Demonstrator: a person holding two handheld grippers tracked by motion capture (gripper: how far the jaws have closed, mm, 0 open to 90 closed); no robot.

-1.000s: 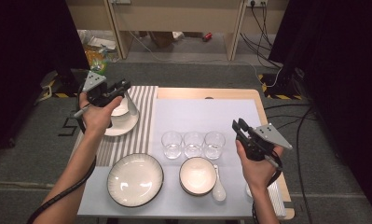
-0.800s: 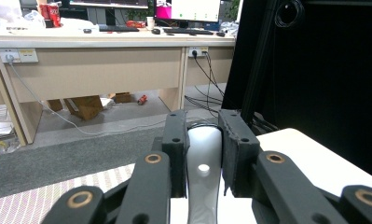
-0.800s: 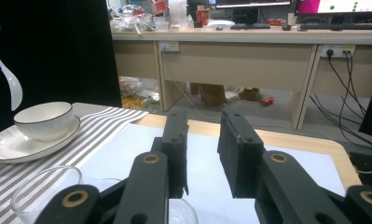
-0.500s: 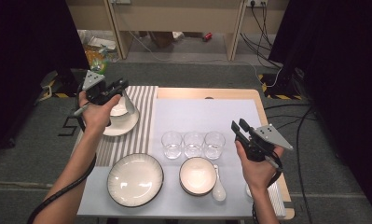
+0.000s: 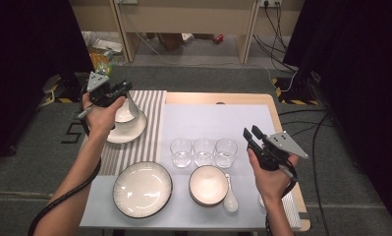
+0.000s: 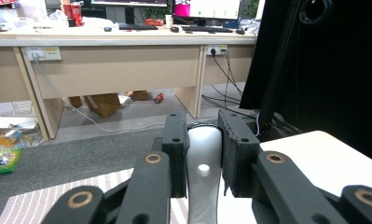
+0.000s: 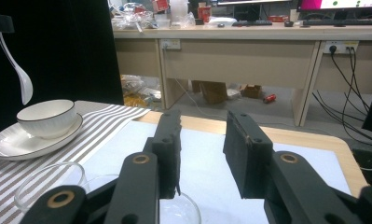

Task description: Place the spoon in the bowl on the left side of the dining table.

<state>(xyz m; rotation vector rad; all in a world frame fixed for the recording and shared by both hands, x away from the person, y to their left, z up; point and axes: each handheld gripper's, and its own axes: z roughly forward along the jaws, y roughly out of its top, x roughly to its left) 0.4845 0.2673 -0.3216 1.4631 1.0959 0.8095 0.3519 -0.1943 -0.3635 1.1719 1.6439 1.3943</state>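
While held overhead, spoon (image 7: 17, 70), bowl (image 7: 47, 118)

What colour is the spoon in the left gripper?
White. The spoon shows best in the left gripper view, clamped between the jaws of the left gripper.

On the table stand 3 glasses (image 5: 203, 152), 2 bowls (image 5: 208, 184) (image 5: 124, 113), 2 plates (image 5: 142, 189) (image 5: 129, 132) and 2 white spoons (image 5: 229, 200) (image 5: 133, 104), plus 1 striped mat (image 5: 134, 147).
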